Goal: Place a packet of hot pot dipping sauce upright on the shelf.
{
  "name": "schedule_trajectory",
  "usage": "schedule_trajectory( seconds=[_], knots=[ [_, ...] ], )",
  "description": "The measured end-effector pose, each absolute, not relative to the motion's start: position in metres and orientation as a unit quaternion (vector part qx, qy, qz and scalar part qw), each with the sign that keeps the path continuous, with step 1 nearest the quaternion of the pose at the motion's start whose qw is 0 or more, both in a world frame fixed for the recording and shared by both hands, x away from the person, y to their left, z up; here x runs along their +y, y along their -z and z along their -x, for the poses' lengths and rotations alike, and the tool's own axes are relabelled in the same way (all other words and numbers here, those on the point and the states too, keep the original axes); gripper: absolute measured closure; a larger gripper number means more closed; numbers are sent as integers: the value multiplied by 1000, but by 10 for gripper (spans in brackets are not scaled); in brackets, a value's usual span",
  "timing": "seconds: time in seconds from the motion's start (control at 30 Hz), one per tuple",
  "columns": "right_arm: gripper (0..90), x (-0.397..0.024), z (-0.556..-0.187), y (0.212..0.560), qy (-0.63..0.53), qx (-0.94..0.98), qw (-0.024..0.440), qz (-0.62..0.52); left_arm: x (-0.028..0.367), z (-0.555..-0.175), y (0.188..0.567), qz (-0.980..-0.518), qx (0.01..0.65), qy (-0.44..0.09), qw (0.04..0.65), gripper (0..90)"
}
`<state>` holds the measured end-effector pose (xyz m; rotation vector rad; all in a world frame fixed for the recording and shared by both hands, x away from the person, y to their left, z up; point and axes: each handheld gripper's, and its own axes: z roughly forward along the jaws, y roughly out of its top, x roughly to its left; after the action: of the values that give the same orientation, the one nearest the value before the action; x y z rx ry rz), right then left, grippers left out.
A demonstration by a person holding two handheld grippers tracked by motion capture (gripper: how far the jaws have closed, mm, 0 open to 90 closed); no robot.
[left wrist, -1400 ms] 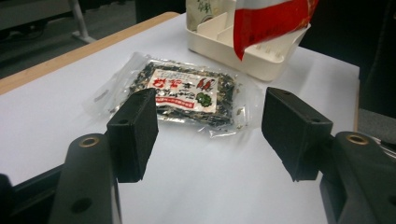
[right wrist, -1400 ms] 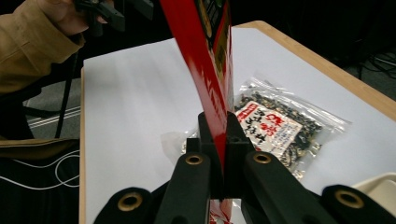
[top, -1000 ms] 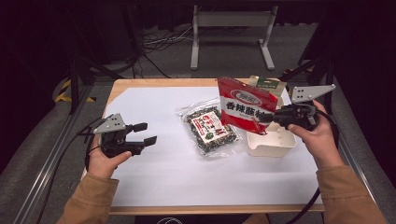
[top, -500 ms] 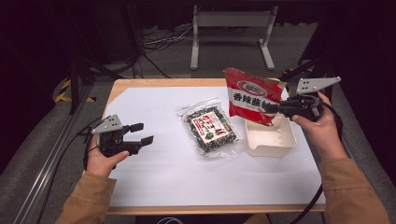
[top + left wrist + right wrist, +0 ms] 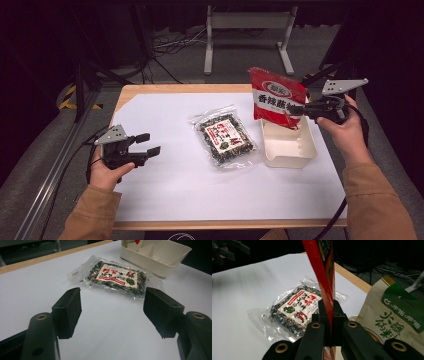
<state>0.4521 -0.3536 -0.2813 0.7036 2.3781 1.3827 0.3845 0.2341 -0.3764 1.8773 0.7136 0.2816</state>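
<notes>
My right gripper (image 5: 296, 109) is shut on the lower edge of a red snack packet (image 5: 274, 96), which hangs upright over the far end of a white plastic tray (image 5: 290, 151). In the right gripper view the red snack packet (image 5: 323, 270) stands edge-on between the closed jaws of the right gripper (image 5: 329, 312). A clear packet (image 5: 225, 134) of dark dried food with a red and white label lies flat mid-table. At the table's left my left gripper (image 5: 148, 143) stands open with nothing in it, aimed toward the clear packet (image 5: 115, 277) and tray (image 5: 160, 255).
White paper (image 5: 175, 190) covers the wooden table. In the right gripper view a beige bag with a green label (image 5: 397, 315) lies by the tray, near the table's edge. Dark floor, cables and a metal stand (image 5: 247, 30) lie beyond the table.
My right gripper has carried the red packet rightward and away from me, so it now stands over the tray's far end. The left gripper has stayed in place.
</notes>
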Motion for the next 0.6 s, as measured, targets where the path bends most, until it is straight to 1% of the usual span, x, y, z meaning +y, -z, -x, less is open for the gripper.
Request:
schedule_trajectory(
  seconds=[0.6],
  knots=[
    [896, -363, -473, 300, -444, 836, 168, -277, 235, -383, 380, -783, 312, -110, 527, 316]
  ],
)
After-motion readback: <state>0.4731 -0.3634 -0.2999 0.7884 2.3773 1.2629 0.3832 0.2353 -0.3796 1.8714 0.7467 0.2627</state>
